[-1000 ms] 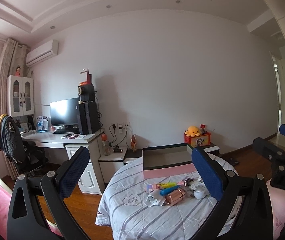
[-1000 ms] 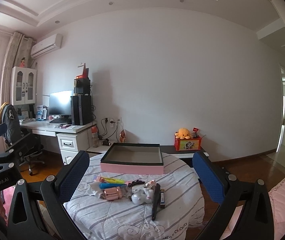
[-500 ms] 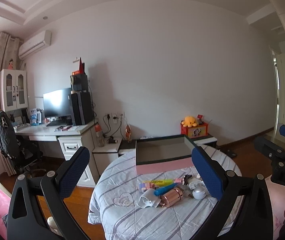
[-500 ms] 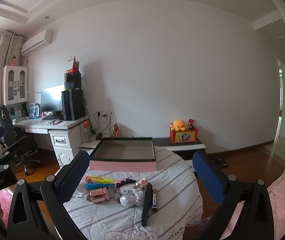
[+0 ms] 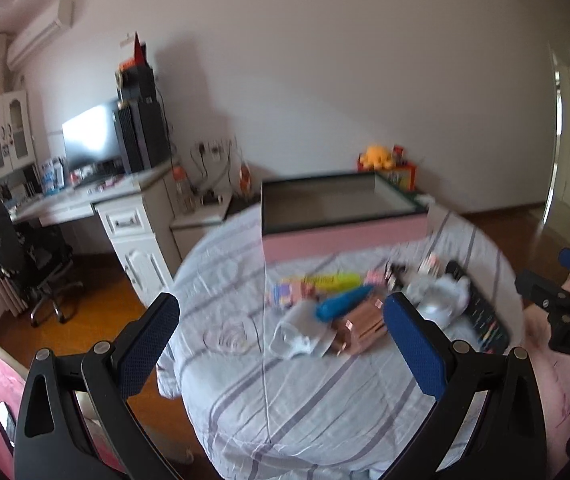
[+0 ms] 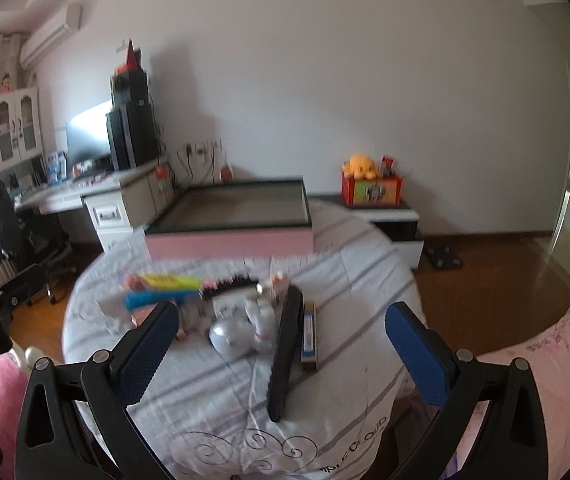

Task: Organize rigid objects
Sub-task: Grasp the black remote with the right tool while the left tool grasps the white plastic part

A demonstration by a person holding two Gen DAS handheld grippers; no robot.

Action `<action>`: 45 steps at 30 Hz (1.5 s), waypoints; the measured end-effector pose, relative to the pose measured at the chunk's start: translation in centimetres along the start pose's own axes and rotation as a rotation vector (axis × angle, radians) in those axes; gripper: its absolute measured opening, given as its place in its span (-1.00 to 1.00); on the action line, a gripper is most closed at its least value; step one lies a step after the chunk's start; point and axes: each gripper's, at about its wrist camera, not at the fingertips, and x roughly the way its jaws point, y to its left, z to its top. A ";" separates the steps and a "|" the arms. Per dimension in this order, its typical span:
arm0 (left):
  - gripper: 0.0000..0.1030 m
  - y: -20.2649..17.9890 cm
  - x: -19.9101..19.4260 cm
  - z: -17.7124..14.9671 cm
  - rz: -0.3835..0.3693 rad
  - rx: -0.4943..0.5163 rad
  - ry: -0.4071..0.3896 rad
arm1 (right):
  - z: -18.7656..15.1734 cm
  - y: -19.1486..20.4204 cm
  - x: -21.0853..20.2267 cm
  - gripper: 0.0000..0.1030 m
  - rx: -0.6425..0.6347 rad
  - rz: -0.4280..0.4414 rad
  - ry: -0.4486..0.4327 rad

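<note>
Left gripper point(image 5: 281, 320) fingers wide apart, right gripper point(image 6: 281, 326) fingers apart too, shallow pink cardboard box point(image 6: 229, 240) at twelve o'clock, long black remote control point(image 6: 283, 350) between right fingers, untouched

The left gripper point(image 5: 281, 334) was held level, and its two blue-padded fingers point(image 5: 147, 340) stood wide apart with nothing between them. The right gripper point(image 6: 281, 342) was in the same pose, its fingers point(image 6: 415, 354) spread wide and gripping nothing.
</note>
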 end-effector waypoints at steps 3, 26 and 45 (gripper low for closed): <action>1.00 0.3 2.1 -1.0 -0.004 -0.013 0.056 | -1.1 -0.6 2.2 1.00 0.004 -0.011 0.057; 1.00 1.0 7.7 -3.4 0.001 -0.002 0.211 | -3.2 -1.5 9.5 -0.41 -0.070 0.053 0.239; 1.00 1.3 9.9 -3.2 -0.025 0.003 0.234 | -1.9 -3.5 12.0 -0.41 -0.043 0.051 0.249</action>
